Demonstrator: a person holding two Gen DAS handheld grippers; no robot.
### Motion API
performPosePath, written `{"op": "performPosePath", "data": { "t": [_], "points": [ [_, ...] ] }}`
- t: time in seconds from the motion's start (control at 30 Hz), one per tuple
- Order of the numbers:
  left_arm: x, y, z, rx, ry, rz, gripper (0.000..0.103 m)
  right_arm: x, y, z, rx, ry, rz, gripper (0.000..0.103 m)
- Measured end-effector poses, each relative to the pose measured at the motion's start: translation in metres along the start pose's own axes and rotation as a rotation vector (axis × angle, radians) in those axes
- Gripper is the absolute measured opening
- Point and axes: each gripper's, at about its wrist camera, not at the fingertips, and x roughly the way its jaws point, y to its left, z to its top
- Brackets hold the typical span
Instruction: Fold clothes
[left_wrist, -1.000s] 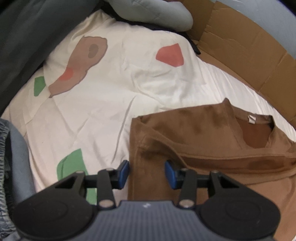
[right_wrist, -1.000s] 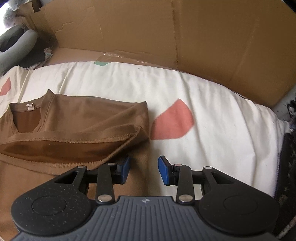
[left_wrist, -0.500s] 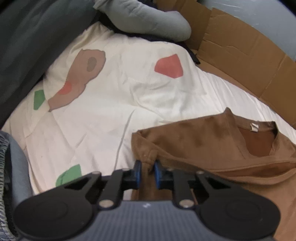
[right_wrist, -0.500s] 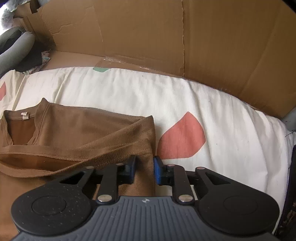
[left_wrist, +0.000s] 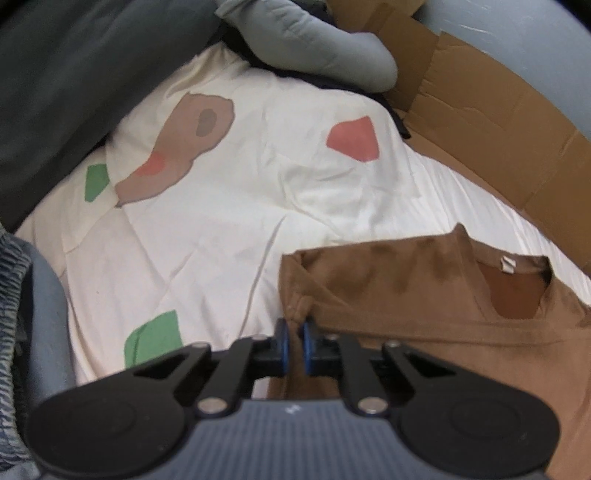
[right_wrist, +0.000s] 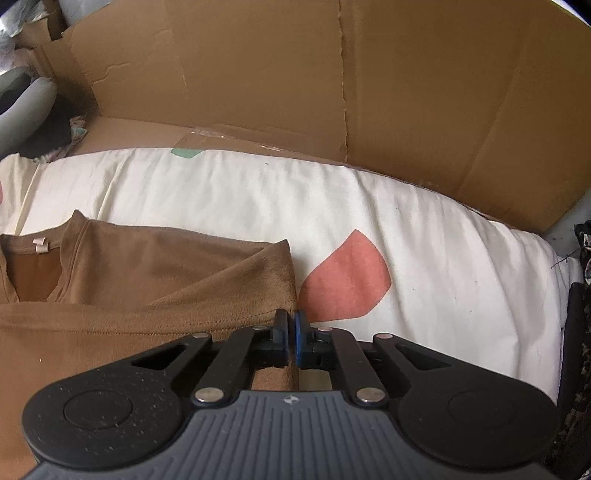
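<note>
Brown shirt (left_wrist: 424, 295): I see it lying partly folded on the white bedsheet (left_wrist: 221, 240), collar away from me.
Left gripper (left_wrist: 294, 345): my fingers are clenched on a bunched fold at the shirt's left edge.
Right gripper (right_wrist: 290, 338): fingers pinched on the shirt's right edge, beside a red patch (right_wrist: 347, 284).
Behind: cardboard (right_wrist: 332, 81).

Shirt on the bed, a gripper at each side edge.

The shirt (left_wrist: 424, 291) lies on the bed (left_wrist: 221, 229), collar (left_wrist: 513, 280) toward the cardboard (right_wrist: 332, 74) that stands behind the bed. The left gripper (left_wrist: 294, 341) meets the shirt's left edge, the right gripper (right_wrist: 290, 338) its right edge. A pillow (left_wrist: 314, 44) lies at the bed's far left corner, beside the cardboard.
</note>
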Motion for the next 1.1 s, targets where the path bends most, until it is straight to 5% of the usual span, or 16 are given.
{"op": "performPosePath", "data": {
  "t": [0.13, 0.2, 0.27, 0.33, 0.5, 1.1],
  "points": [
    [-0.006, -0.009, -0.003, 0.070, -0.024, 0.033, 0.013, -0.002, 0.006, -0.001, -0.042, -0.016, -0.015, 0.014],
    [-0.005, -0.012, -0.003, 0.085, -0.028, 0.040, 0.013, 0.001, 0.010, -0.001, -0.060, -0.018, -0.032, 0.035],
    [-0.002, -0.014, -0.002, 0.094, -0.026, 0.046, 0.013, 0.005, 0.014, -0.001, -0.079, -0.015, -0.049, 0.035],
    [0.002, -0.014, -0.001, 0.096, -0.020, 0.049, 0.013, 0.009, 0.017, -0.001, -0.088, -0.010, -0.059, 0.035],
    [0.004, -0.011, 0.001, 0.085, -0.015, 0.050, 0.013, 0.005, 0.023, -0.002, -0.109, -0.016, -0.054, 0.006],
    [-0.058, -0.008, 0.006, 0.010, -0.137, 0.038, 0.005, -0.053, 0.011, -0.002, -0.027, -0.126, -0.015, 0.003]
  ]
}}
